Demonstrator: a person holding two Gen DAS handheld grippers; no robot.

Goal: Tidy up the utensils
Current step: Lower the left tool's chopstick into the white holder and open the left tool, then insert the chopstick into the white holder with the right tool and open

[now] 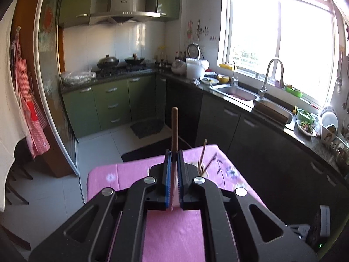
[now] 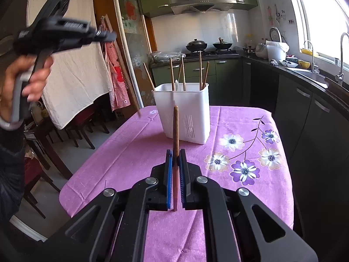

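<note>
Both grippers pinch one chopstick each: left gripper [image 1: 173,155], right gripper [image 2: 176,154]. White holder [image 2: 185,109] at twelve o'clock, crowded; risk: tip strikes standing sticks, glances off.

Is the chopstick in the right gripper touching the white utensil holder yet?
Apart. In the right wrist view the chopstick sticks up from the shut right gripper, while the white utensil holder stands farther back on the pink tablecloth.
</note>
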